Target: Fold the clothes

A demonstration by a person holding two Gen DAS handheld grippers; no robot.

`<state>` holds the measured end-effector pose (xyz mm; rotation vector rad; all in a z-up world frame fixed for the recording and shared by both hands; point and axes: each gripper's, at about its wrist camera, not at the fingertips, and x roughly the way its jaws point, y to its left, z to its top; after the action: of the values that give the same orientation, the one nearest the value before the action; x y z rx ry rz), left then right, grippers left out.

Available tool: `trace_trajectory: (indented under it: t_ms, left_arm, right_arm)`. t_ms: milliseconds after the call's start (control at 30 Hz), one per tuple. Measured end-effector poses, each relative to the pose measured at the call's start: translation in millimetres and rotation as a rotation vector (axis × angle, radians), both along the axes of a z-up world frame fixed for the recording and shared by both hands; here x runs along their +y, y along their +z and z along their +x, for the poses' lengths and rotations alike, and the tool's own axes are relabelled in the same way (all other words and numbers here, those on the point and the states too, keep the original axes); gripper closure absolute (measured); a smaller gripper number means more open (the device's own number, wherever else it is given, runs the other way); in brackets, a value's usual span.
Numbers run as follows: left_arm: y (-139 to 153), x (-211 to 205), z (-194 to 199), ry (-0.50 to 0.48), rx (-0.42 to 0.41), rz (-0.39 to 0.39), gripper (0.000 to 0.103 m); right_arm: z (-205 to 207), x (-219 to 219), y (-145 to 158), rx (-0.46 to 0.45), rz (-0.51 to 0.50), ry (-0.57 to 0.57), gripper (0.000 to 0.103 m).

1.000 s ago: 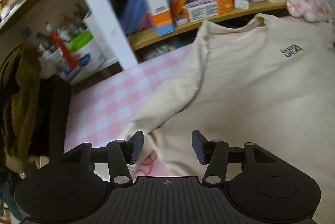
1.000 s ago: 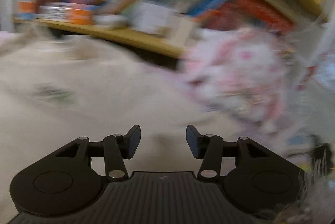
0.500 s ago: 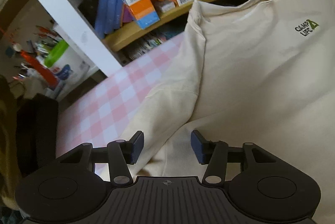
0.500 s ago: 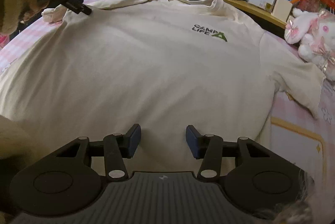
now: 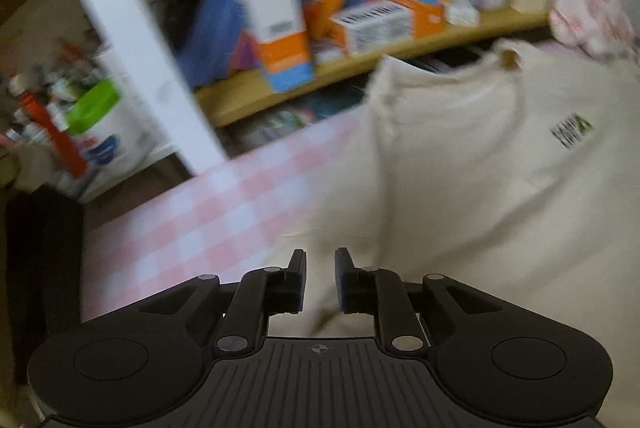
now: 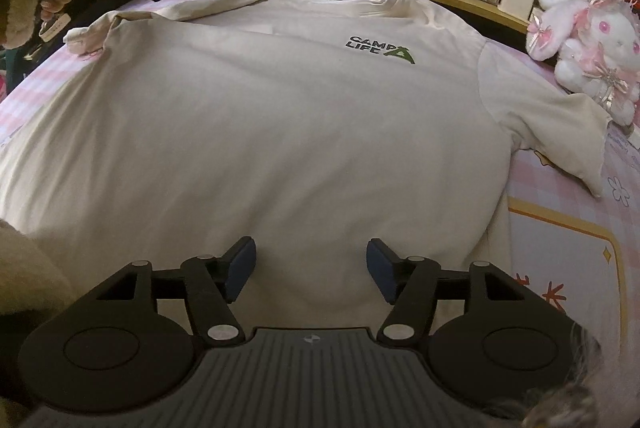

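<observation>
One cream T-shirt (image 6: pixel 280 116), printed "CAMP LIFE" (image 6: pixel 372 46), lies flat on the pink checked cover (image 5: pixel 192 224). Left gripper (image 5: pixel 320 260) is nearly closed at the sleeve, grasp unclear; right gripper (image 6: pixel 308 260) is spread wide.

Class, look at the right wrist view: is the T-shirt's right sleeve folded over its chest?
No: the sleeve lies spread out flat beside the T-shirt, reaching toward the plush rabbit.

Cream T-shirt (image 6: pixel 280 116) with green logo lies on pink-and-white checked cloth (image 5: pixel 192 228).
</observation>
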<state>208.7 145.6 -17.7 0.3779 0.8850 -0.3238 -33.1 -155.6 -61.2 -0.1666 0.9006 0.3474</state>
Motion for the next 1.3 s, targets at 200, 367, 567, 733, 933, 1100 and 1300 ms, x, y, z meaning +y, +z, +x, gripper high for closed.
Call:
trace_trajectory:
  t_ms: [200, 367, 567, 733, 933, 1100, 1300]
  left_arm:
    - [-29.7, -21.9, -4.1, -0.088, 0.049, 0.134, 0.084]
    - [-33.6, -8.7, 0.8, -0.054, 0.038, 0.187, 0.090]
    - [-1.8, 56.2, 44.2, 0.258, -0.077, 0.077, 0.101]
    - [8.4, 85.8, 45.4, 0.414, -0.113, 0.021, 0.098]
    - [13.2, 100.4, 18.5, 0.474, -0.125, -0.019, 0.096]
    - [7.0, 90.4, -72.4, 0.453, -0.063, -0.114, 0.070]
    - [-20.6, 67.1, -182.1, 0.487, 0.048, -0.180, 0.051]
  right_arm:
    - [2.4, 1.5, 0.0, 0.005, -0.001, -0.011, 0.041]
    - [1.5, 2.4, -0.2, 0.004, -0.001, -0.024, 0.041]
    - [0.7, 2.7, -0.6, 0.003, 0.000, -0.031, 0.041]
    - [1.4, 2.6, -0.1, 0.008, -0.003, -0.032, 0.041]
    - [-0.7, 1.5, -0.7, 0.004, -0.001, -0.034, 0.041]
    - [-5.3, -6.2, 2.4, 0.005, 0.004, -0.043, 0.054]
    - [-25.2, -44.5, 19.0, -0.023, 0.003, -0.127, 0.055]
